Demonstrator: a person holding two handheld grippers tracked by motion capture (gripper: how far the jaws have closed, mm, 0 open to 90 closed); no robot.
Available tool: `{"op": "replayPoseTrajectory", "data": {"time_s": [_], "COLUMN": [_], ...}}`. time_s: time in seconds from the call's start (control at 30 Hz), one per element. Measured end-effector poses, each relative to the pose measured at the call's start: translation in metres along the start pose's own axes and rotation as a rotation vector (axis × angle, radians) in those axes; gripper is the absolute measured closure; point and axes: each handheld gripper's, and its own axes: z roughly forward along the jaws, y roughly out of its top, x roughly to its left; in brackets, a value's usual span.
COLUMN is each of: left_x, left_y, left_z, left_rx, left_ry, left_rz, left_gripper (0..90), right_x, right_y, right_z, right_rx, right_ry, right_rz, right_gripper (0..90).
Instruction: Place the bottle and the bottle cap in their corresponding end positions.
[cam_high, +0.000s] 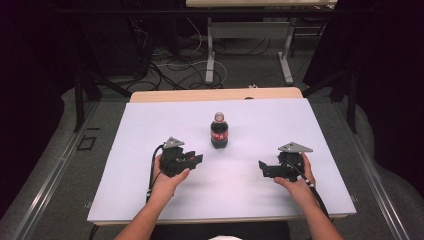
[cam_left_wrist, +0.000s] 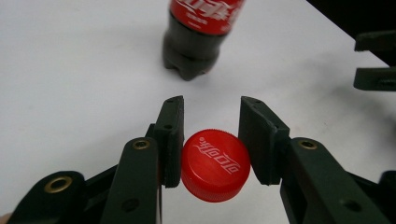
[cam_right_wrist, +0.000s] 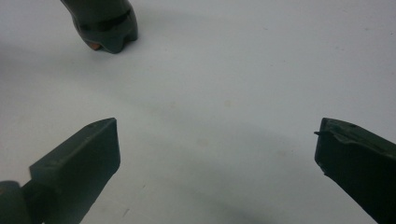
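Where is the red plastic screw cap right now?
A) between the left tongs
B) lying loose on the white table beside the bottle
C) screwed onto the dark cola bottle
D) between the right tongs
A: the left gripper view shows the red plastic screw cap sitting between the left tongs, both pads against its sides, while the right tongs gape wide over bare white tabletop.

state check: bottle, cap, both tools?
bottle: upright on the white table cover, cap off as far as the high view shows
red cap: off the bottle, clamped sideways between the left tool's jaws
left tool: shut on the red cap
right tool: open, empty
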Motion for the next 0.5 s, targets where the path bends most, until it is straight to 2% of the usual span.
{"op": "replayPoseTrajectory", "data": {"time_s": [0.07,0.23,0.33,0.5], "left_x": [-0.005,-0.018,-0.025,-0.035], "left_y": [-0.002,-0.007,-0.012,-0.020], "left_z": [0.006,0.022,0.032,0.047], "left_rx": [0.009,0.029,0.032,0.059], "left_ry": [-0.010,-0.035,-0.038,-0.064], "left_rz": [0.018,0.029,0.054,0.065], "left_gripper": [61.7,61.8,61.7,61.7], "right_x": [0.001,0.003,0.004,0.005], "right_y": [-0.001,-0.002,-0.002,-0.001], "right_z": [0.001,0.002,0.002,0.002], "right_rx": [0.006,0.004,0.003,-0.002], "right_ry": [-0.003,0.005,0.005,0.013], "right_rz": [-0.002,-0.009,-0.007,-0.007], "right_gripper": [0.0,0.0,0.0,0.0]}}
